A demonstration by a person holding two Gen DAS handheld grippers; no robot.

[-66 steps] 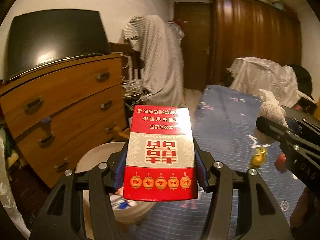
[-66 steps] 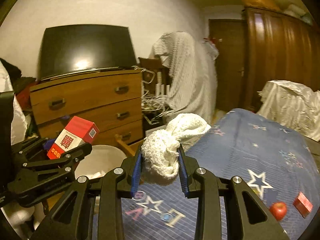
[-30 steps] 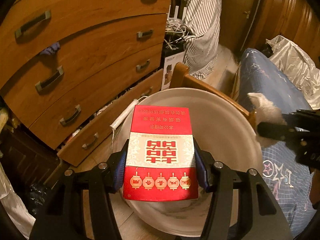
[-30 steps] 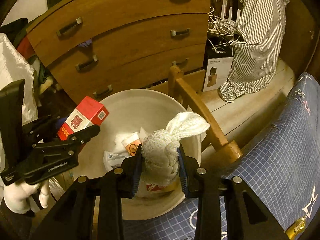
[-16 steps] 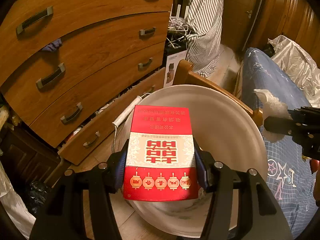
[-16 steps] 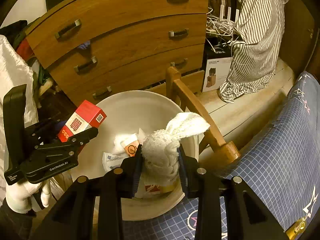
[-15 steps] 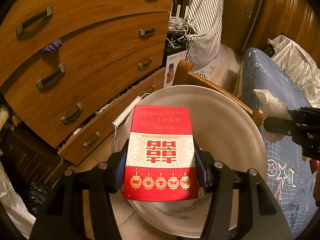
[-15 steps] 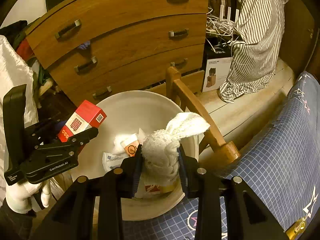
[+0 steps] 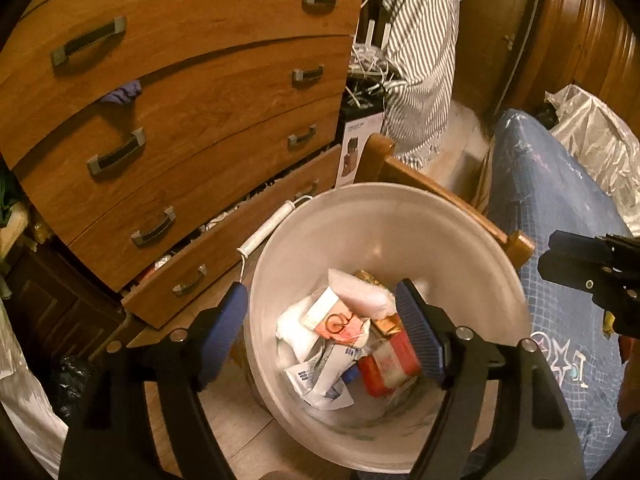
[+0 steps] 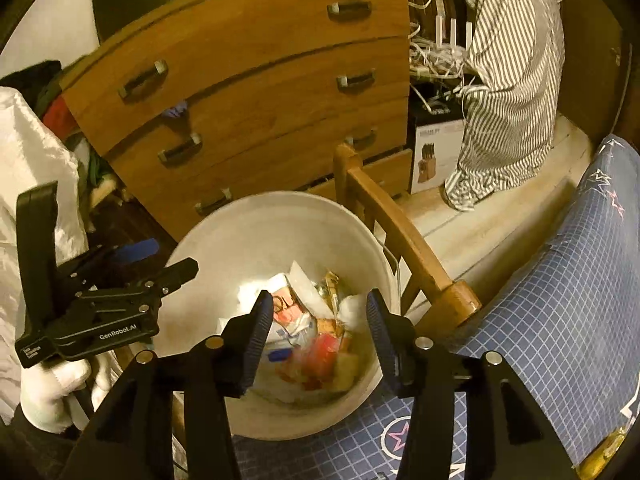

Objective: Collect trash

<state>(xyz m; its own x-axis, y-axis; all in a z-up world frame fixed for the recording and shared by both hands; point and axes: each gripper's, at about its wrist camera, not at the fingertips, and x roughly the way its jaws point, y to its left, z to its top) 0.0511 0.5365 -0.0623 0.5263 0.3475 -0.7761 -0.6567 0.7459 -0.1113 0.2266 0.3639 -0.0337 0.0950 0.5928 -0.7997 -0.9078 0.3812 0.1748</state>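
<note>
- Trash already sits in the white bin (image 9: 400, 216): a red box (image 9: 390, 364), crumpled white paper (image 9: 320, 376), a white wad (image 9: 368, 294) and some gold-coloured wrappers (image 9: 366, 276) lie heaped on its bottom.
- Left gripper (image 9: 326, 334) hangs right over the bin's mouth with its blue-padded jaws spread wide and nothing between them.
- Right gripper (image 10: 318, 334) hovers over the bin's near rim, jaws likewise spread apart and empty; the heap below it is blurred in this view.
- Judging from this, the current drop looks finished: both tools are free and the pieces they would carry appear to be among the bin's contents.
- Some work probably remains: at the lower right corner of the blue star-print bedspread (image 10: 560, 320) a small yellowish item (image 10: 604, 452) still lies on the cloth, though it is too small to identify.
- Bin stands on the floor between the wooden dresser (image 9: 180, 100) and the bed's wooden frame (image 10: 400, 240), touching or nearly touching the frame; which, the views do not settle.
- Dresser's lowest drawer (image 9: 240, 240) is pulled partly out, with clutter showing inside, unclear what.
</note>
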